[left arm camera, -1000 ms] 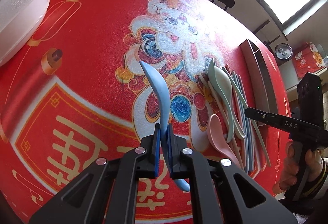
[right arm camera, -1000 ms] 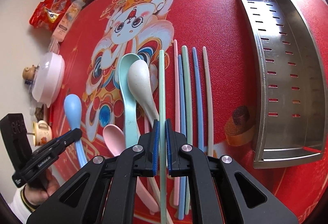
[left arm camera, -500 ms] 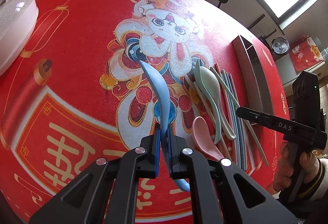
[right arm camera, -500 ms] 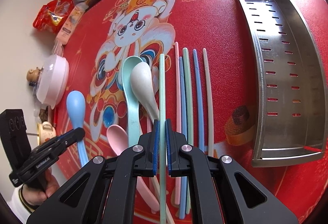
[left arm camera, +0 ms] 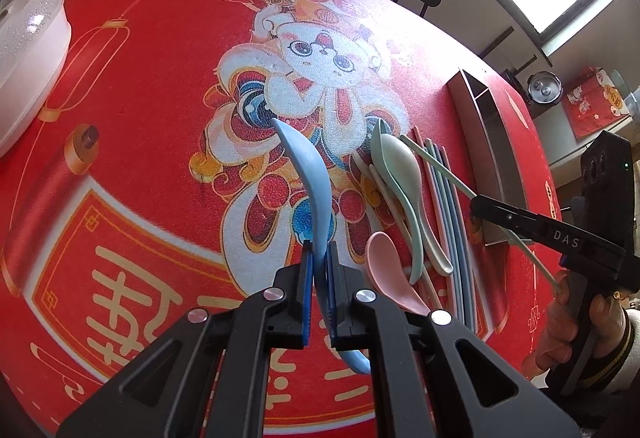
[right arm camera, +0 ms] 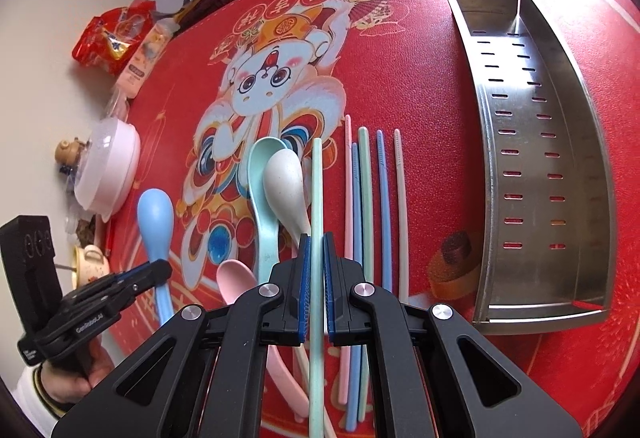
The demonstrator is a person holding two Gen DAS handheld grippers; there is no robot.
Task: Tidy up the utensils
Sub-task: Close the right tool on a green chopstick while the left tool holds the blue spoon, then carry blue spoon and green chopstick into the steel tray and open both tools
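**Entry: two utensils in hand, tray unfilled**

- Left hand-held gripper [left arm camera: 318, 290]: I have it closed on the blue spoon [left arm camera: 310, 181], gripped on the handle, bowl pointing forward and up, clear of the bench [left arm camera: 152, 85].
- Right hand-held gripper [right arm camera: 316, 278]: I have it closed on the green chopstick [right arm camera: 317, 189], gripped partway along, the stick running straight ahead between the pads and trailing back under the jaws.
- Metal tray [right arm camera: 540, 157]: slotted, with a divider along its length making two compartments; nothing lies in either. It sits to the right of the utensil pile, well apart from the blue spoon.
- Loose on the bench: a teal spoon [right arm camera: 260, 205] with a cream spoon [right arm camera: 286, 189] resting on it, a pink spoon [right arm camera: 236, 278], and a row of chopsticks [right arm camera: 380, 205] in pink, blue, green and cream.

**Handling notes, as I judge them**

- Keep the chopstick level as I carry it; a long thin stick can pivot in the pads.
- Line it up with the tray's length before lowering, then release low so it does not bounce.
- Pick one compartment for sticks, the other for spoons.
- Bring the spoon across second, so the two grippers do not cross.
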